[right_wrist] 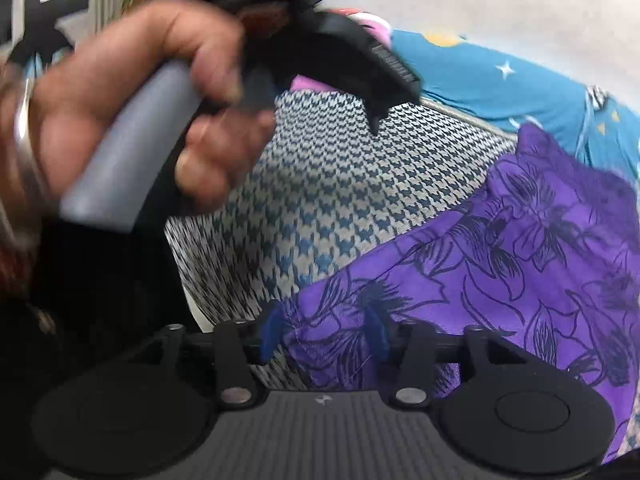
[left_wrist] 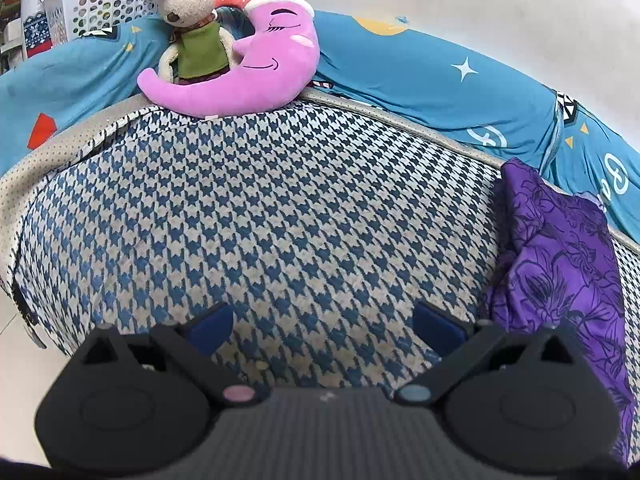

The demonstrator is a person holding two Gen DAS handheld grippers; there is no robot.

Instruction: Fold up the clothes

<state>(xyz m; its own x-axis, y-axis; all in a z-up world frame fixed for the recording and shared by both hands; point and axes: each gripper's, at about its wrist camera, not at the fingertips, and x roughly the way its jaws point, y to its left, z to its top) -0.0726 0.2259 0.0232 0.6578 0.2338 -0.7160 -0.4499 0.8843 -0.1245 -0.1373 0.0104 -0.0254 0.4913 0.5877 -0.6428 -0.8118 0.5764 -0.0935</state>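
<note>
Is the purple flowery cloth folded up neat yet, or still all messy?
Still messy. The purple cloth lies rumpled on the checked cover, no tidy folds, one edge between the right gripper's fingers.

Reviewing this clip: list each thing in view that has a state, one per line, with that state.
Left gripper: open, holding nothing, above the checked bed cover.
Right gripper: part open, purple flowered garment lying between its fingers.
Purple flowered garment: crumpled, not folded, at the right side of the bed.
Moon pillow: lying at the far edge of the bed.
Stuffed bear: sitting upright, leaning on the moon pillow.
</note>
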